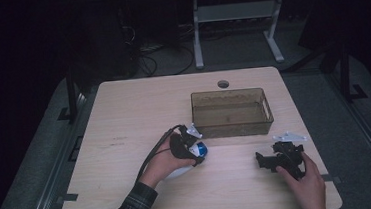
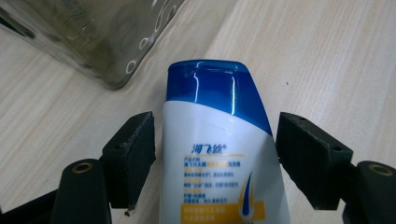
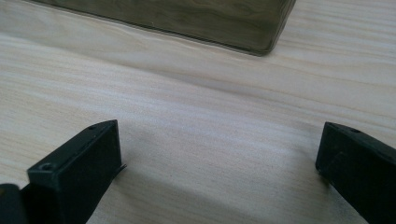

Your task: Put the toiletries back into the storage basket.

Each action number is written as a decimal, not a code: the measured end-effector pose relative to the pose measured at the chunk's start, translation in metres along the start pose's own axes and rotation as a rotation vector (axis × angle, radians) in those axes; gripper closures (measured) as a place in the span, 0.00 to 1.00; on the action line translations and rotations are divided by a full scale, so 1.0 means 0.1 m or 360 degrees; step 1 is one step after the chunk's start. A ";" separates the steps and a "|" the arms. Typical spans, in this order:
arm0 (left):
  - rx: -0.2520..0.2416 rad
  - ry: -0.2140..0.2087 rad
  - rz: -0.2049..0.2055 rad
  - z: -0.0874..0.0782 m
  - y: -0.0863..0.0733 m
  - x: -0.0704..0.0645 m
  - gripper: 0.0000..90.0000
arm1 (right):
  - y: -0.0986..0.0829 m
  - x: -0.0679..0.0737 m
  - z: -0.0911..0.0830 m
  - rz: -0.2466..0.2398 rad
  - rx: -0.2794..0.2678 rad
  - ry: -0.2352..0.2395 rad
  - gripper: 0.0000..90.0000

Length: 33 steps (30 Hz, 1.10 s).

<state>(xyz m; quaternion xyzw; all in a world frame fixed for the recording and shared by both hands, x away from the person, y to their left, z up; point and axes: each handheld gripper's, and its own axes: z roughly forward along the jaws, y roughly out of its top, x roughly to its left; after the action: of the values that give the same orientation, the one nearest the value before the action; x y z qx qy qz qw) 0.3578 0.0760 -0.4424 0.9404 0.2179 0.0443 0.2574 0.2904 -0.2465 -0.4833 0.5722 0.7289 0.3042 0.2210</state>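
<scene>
My left claw [image 2: 215,154] straddles a glossy white plastic bottle [image 2: 219,158] with a rounded blue cap, lying on the pale wood-grain counter [image 1: 124,119]; the foam-faced jaws stand spread, a gap showing on each side, gripping nothing. Printed blue and yellow lettering runs down its front. My right claw [image 3: 217,163] gapes wide over bare wood. A smoky translucent rectangular bin [image 1: 232,112] sits just beyond.
</scene>
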 end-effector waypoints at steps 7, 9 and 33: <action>0.0053 0.0031 0.0025 0.09 0.02 -0.03 0.32 | 0.00 0.00 0.00 0.0000 0.0000 0.0000 0.00; 0.0059 0.0039 0.0033 0.10 0.03 -0.04 0.33 | 0.00 0.00 0.00 0.0000 0.0000 0.0000 0.00; -0.0029 0.0008 0.0006 0.05 0.00 -0.06 0.39 | 0.00 0.00 0.00 0.0000 0.0000 0.0000 0.00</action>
<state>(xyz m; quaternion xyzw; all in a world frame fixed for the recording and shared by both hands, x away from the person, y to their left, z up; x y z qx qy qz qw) 0.3536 0.0712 -0.4468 0.9383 0.2163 0.0492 0.2654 0.2904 -0.2465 -0.4833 0.5721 0.7290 0.3040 0.2210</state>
